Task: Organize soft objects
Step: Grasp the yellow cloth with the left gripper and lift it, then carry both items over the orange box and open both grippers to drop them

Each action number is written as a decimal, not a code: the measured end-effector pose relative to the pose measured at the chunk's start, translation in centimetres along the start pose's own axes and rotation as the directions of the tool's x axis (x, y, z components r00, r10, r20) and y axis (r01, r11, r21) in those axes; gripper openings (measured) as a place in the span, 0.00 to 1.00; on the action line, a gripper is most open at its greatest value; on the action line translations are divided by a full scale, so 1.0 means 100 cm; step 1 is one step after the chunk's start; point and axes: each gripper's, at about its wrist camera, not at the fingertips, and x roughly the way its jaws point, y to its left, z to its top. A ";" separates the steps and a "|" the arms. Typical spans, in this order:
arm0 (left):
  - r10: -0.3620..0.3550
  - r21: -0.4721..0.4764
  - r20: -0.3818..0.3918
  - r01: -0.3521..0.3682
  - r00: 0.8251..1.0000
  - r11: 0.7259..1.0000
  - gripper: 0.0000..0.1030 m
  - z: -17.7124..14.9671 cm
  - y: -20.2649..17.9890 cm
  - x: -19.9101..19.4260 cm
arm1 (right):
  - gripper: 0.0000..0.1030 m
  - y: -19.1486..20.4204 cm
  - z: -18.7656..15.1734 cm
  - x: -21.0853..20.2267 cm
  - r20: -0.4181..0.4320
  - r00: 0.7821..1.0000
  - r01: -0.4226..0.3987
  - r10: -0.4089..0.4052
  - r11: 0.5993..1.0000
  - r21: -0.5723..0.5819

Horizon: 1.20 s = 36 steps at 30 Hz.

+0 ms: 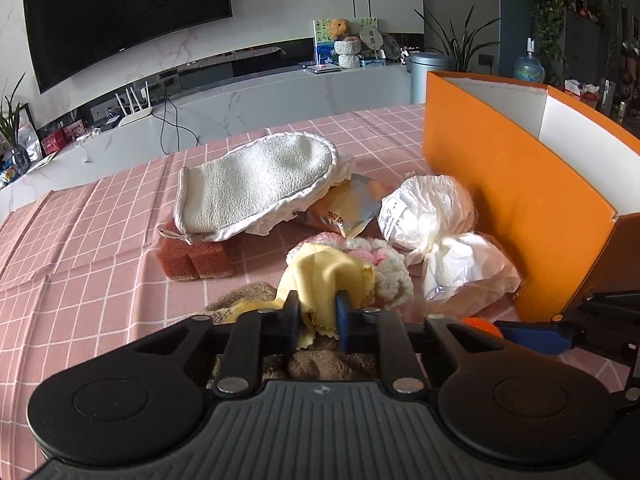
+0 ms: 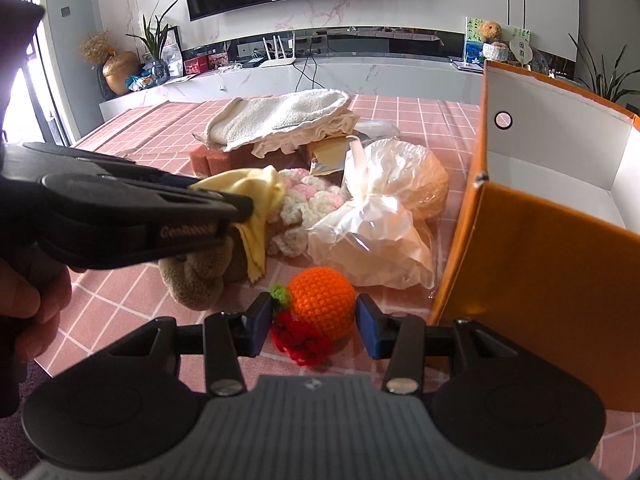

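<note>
My left gripper [image 1: 318, 316] is shut on a yellow cloth [image 1: 328, 276], held just above a brown plush toy [image 1: 320, 364]; it shows in the right wrist view [image 2: 224, 200] with the yellow cloth [image 2: 256, 216] hanging from it. My right gripper [image 2: 314, 326] is open around a crocheted orange ball [image 2: 322, 306] with red yarn [image 2: 300, 342] on the pink checked tablecloth [image 2: 132, 300]. The pads stand a little apart from the ball. An open orange box [image 2: 532, 256] stands at the right.
A white mitt [image 1: 256, 188] lies on brown sponges [image 1: 196, 258]. A foil snack packet [image 1: 348, 208], a pink and white crochet piece [image 1: 384, 264] and two white bags in plastic [image 1: 440, 232] lie by the orange box [image 1: 512, 208].
</note>
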 end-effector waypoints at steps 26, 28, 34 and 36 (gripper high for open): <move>-0.206 0.044 0.211 0.201 0.956 0.978 0.05 0.055 -0.042 -0.092 | 0.44 -0.044 0.035 -0.127 0.250 0.968 -0.014 0.012 1.000 0.008; -0.245 0.083 0.206 0.233 0.947 0.969 0.05 0.066 -0.055 -0.089 | 0.44 -0.060 0.040 -0.136 0.232 0.973 0.007 -0.013 1.000 0.027; -0.372 0.179 0.123 0.348 0.920 0.920 0.05 0.097 -0.096 -0.064 | 0.44 -0.124 0.056 -0.140 0.069 0.997 0.008 -0.017 0.992 0.127; -0.407 0.225 0.078 0.381 0.910 0.897 0.05 0.103 -0.109 -0.051 | 0.44 -0.144 0.060 -0.137 0.013 1.000 0.023 -0.025 0.989 0.144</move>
